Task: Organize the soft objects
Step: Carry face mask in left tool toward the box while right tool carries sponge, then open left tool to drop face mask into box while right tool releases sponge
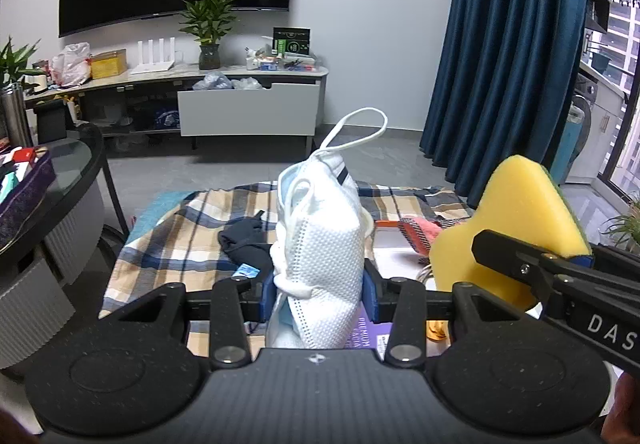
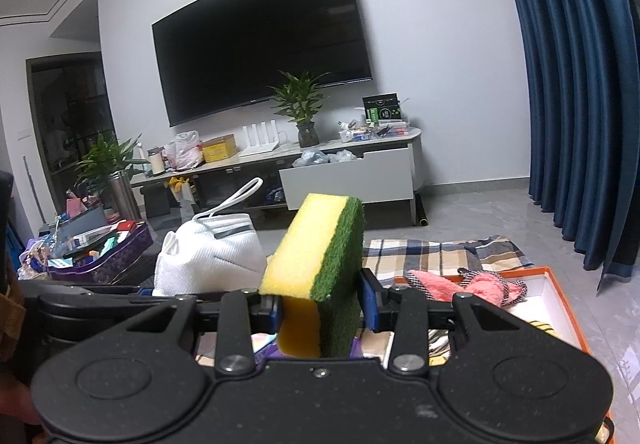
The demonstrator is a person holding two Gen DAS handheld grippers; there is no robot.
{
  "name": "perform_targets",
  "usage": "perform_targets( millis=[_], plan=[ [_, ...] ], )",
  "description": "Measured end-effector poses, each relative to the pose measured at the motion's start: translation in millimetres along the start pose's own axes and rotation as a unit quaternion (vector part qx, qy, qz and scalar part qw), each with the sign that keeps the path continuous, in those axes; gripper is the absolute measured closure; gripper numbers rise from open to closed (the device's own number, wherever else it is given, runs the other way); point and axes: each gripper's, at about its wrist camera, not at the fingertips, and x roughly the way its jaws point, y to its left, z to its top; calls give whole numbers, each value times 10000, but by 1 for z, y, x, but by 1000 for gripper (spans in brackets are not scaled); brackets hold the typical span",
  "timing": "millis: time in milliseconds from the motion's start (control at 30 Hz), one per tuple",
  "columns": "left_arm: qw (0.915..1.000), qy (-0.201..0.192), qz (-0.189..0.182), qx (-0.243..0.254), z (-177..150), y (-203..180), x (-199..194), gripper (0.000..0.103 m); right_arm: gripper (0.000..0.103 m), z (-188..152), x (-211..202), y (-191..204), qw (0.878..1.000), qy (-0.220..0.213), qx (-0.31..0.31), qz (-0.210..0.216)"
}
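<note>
My left gripper (image 1: 318, 294) is shut on a bunch of white face masks (image 1: 320, 244), held upright with an ear loop sticking up. The same masks (image 2: 212, 260) show at the left of the right wrist view. My right gripper (image 2: 320, 310) is shut on a yellow sponge with a green scouring side (image 2: 320, 268), also held upright. That sponge (image 1: 512, 228) and the right gripper's fingers (image 1: 520, 256) appear at the right of the left wrist view. Both grippers hover side by side above a plaid cloth (image 1: 180, 240). A pink fabric item (image 2: 472, 284) lies in an orange-rimmed white box (image 2: 560, 288).
A dark garment (image 1: 248, 240) lies on the plaid cloth (image 2: 420, 256). A round glass-topped table (image 1: 76, 172) with a purple tray of small items (image 2: 104, 256) stands at the left. A TV stand (image 1: 248, 104) with an open drawer lines the far wall. Blue curtains (image 1: 500, 52) hang right.
</note>
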Motion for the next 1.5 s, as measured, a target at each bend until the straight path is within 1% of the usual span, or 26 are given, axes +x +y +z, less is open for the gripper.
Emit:
perform_targets(
  millis=[267, 933, 1500],
  plan=[
    [9997, 144, -158, 84, -1, -12, 9, 61, 57, 2, 0, -15, 9998, 5, 97, -170],
    [9969, 383, -617, 318, 10, -59, 36, 61, 57, 16, -8, -72, 9965, 6, 378, -740],
    [9922, 655, -932, 514, 3, -96, 57, 61, 56, 14, -17, -115, 9911, 17, 561, -1204]
  ],
)
